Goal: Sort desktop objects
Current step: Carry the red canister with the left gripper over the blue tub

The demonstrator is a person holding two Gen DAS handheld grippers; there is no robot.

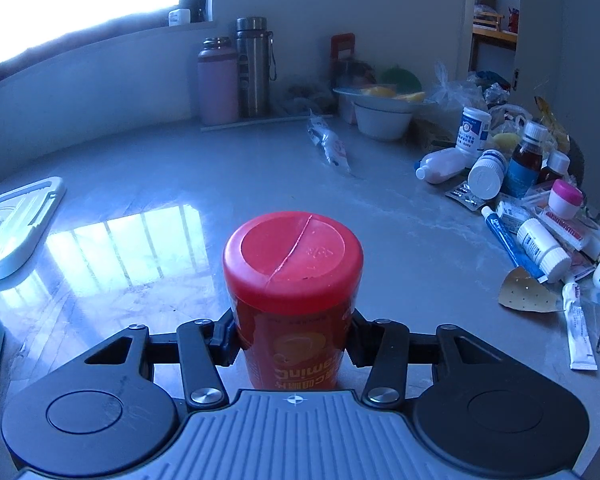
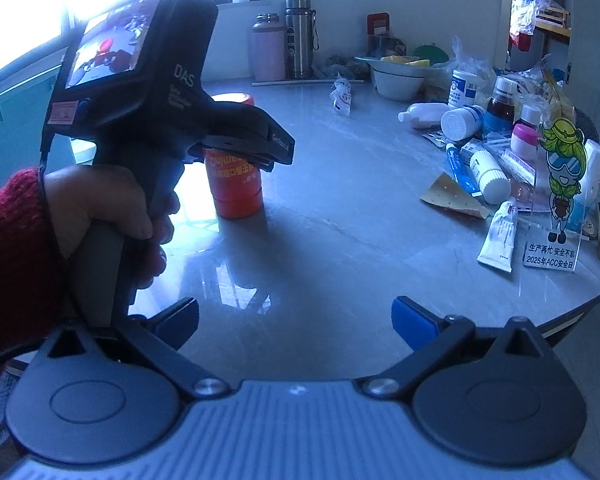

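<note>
Probably light and rigid, the red bottle (image 1: 292,300) is smooth plastic and could slip, so a hold across the body below the cap, as now, suits it better than the wider cap. Its print reads inverted and, in the right view, the cap seems to rest on the surface (image 2: 340,200), so it stands upside down. The left gripper (image 1: 292,344) is clamped on its sides. The right gripper (image 2: 296,320) hangs spread wide, holding nothing, near the surface's edge.
</note>
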